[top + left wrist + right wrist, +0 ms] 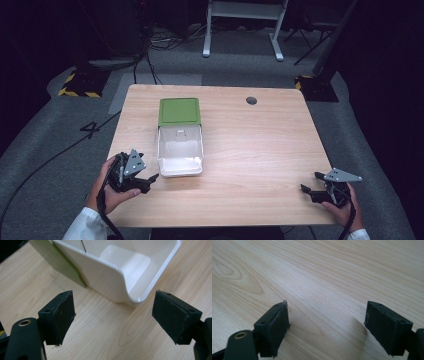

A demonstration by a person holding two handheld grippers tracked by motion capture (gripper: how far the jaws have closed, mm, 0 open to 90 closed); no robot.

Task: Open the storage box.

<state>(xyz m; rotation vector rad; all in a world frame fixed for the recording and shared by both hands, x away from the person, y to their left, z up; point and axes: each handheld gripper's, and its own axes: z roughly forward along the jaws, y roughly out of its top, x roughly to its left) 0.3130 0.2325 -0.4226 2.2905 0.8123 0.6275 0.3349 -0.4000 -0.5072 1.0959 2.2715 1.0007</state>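
A white plastic box (pixel 180 152) lies on the wooden table (pixel 250 150), its green lid (pixel 179 111) slid back toward the far side so the inside shows. My left gripper (pixel 151 181) sits just left of the box's near corner, open, with nothing between its pads. In the left gripper view the white box (pixel 120 272) and a strip of the green lid (pixel 62 262) lie just beyond my left gripper (pixel 113 315). My right gripper (pixel 311 186) rests at the table's near right corner, open over bare wood; in the right gripper view my right gripper (pixel 327 327) holds nothing.
A round grommet hole (pixel 251 100) sits near the table's far edge. Beyond the table are cables on grey carpet, a white desk frame (pixel 245 20) and yellow-black striped stand bases (pixel 80 85). A person's hands and white sleeves come in at the bottom.
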